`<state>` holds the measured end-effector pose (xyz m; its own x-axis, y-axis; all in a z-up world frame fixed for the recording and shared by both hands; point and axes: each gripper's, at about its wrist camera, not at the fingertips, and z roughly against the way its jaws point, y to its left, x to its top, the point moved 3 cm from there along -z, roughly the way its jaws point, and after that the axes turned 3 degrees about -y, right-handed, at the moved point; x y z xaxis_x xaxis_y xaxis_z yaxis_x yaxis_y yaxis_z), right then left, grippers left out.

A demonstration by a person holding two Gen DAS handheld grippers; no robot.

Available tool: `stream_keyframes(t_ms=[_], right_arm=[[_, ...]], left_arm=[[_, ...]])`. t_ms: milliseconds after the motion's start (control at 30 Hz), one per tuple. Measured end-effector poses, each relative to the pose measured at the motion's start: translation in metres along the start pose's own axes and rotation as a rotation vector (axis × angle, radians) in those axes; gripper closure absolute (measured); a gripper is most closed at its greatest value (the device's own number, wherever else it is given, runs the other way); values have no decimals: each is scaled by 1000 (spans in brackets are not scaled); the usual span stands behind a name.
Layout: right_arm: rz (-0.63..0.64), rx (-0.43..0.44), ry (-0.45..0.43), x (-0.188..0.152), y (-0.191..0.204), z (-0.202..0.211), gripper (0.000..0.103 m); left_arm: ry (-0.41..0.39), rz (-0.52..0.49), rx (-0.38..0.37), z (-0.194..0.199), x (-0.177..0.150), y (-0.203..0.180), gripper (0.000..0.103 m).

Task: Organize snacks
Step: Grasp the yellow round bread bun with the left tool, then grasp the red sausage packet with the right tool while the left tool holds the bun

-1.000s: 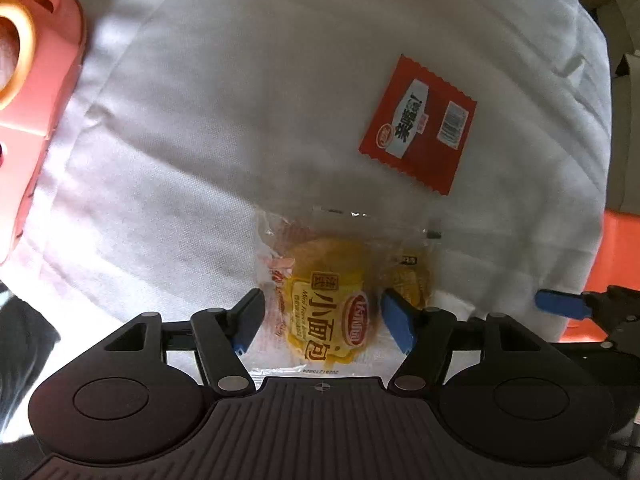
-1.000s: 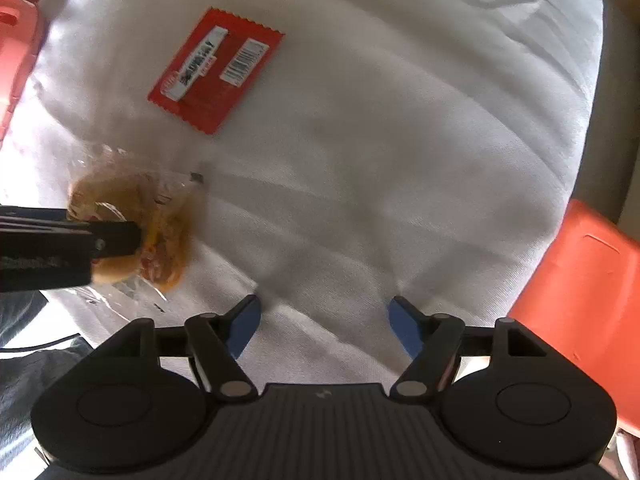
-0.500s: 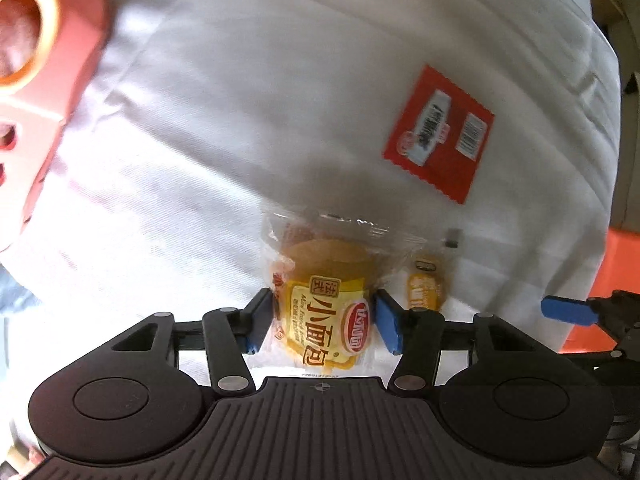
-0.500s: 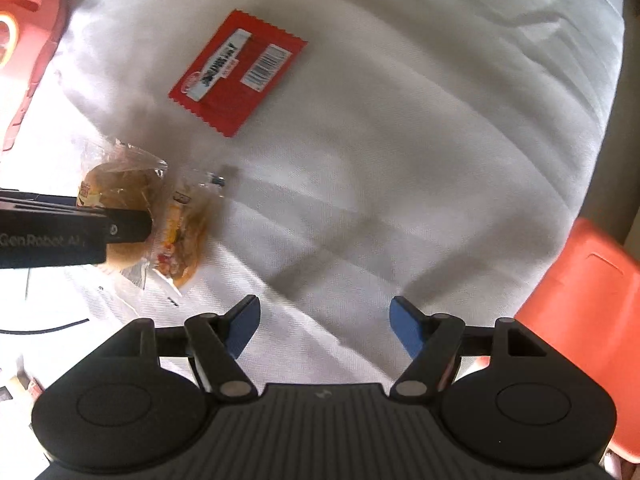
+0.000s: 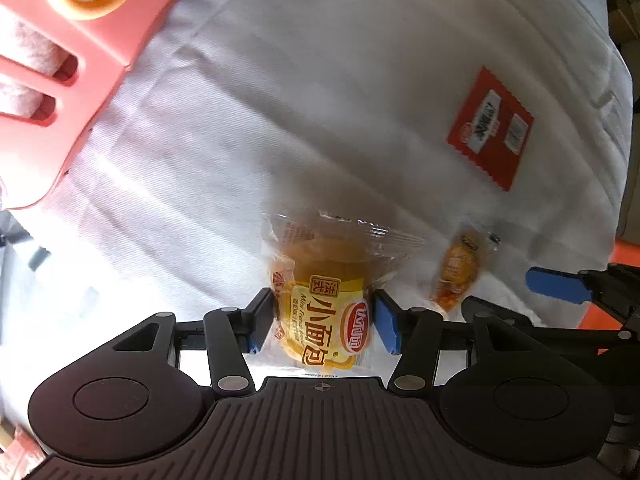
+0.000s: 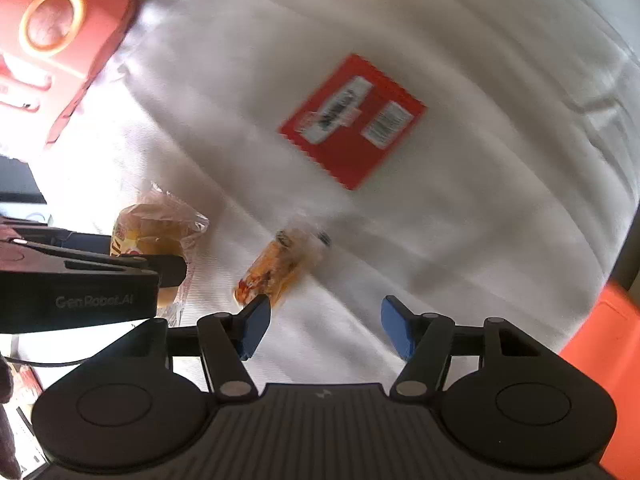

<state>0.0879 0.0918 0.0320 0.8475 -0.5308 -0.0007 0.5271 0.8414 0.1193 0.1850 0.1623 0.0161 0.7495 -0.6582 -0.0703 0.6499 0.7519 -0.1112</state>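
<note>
Both cameras sit on the grippers and look straight down, close over the white cloth. The left view looks between its own fingers. The right view sits just beside it. Both show the flat red packet, the small orange wrapped snack and the pink plastic basket.

Hard daylight washes the white cloth-covered bench, blowing out its left edge to pure glare in both wrist views. Motion blur smears the flat red foil snack packet and small orange wrapped snack. Soft shadows streak the cloth; fisheye distortion bends every border.
</note>
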Motion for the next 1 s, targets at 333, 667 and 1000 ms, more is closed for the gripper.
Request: stream_keyframes(t_ms=[333, 667, 1000], right_arm=[[-12, -3, 26, 13, 11, -2, 64], [-44, 50, 59, 12, 2, -7, 86], [-7, 70, 95, 24, -6, -29, 86]], left_arm=[[4, -34, 19, 2, 8, 15, 44], [23, -92, 19, -6, 27, 2, 44], [0, -43, 12, -10, 19, 3, 44]])
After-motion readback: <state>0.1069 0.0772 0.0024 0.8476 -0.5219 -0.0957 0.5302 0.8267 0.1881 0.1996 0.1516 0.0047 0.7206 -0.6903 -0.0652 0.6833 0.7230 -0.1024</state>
